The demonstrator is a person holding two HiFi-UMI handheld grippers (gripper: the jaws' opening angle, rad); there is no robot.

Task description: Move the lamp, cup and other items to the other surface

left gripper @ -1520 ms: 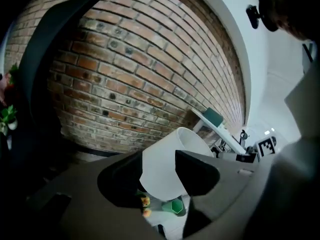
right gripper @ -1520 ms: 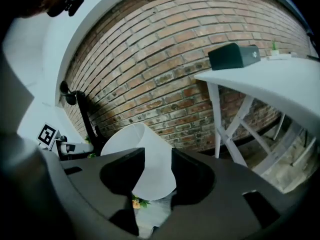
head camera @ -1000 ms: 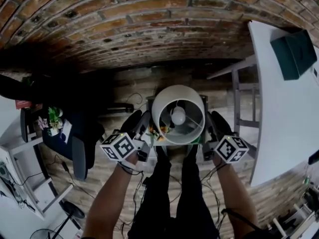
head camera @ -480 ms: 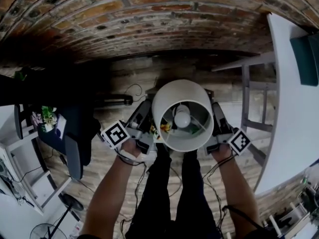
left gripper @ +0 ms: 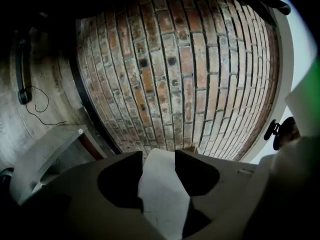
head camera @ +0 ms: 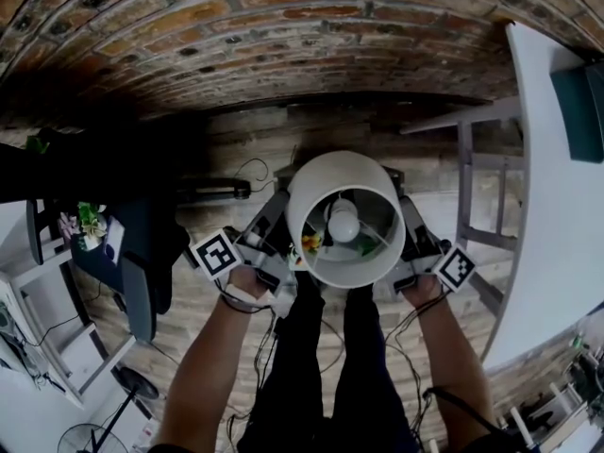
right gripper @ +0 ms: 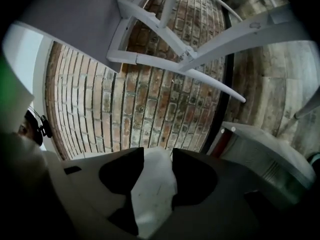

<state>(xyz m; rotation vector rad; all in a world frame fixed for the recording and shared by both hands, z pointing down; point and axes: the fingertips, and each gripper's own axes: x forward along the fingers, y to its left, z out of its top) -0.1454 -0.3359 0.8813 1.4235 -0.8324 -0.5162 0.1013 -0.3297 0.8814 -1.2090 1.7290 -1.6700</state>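
Change: more tilt on lamp [head camera: 321, 182] vs 1 s ago; carry under way, not yet at white table [head camera: 557, 159] on right.
L gripper [left gripper: 159, 159]: just closing tighter, clamped on white edge [left gripper: 162, 194].
R gripper [right gripper: 157, 156]: same, just closing, clamped on white edge opposite.
Lamp pos: between the 2 grippers, above floor.
Materials: smooth white drum shade, round bulb [head camera: 343, 223]; rough brick wall [head camera: 283, 26] behind.

The lamp [head camera: 344, 217] stands on a tray [left gripper: 165, 199] above the floor [head camera: 203, 319]; a brick wall [head camera: 283, 26] lies ahead, a desk [head camera: 552, 206] to the right, a chair [head camera: 142, 281] to the left.
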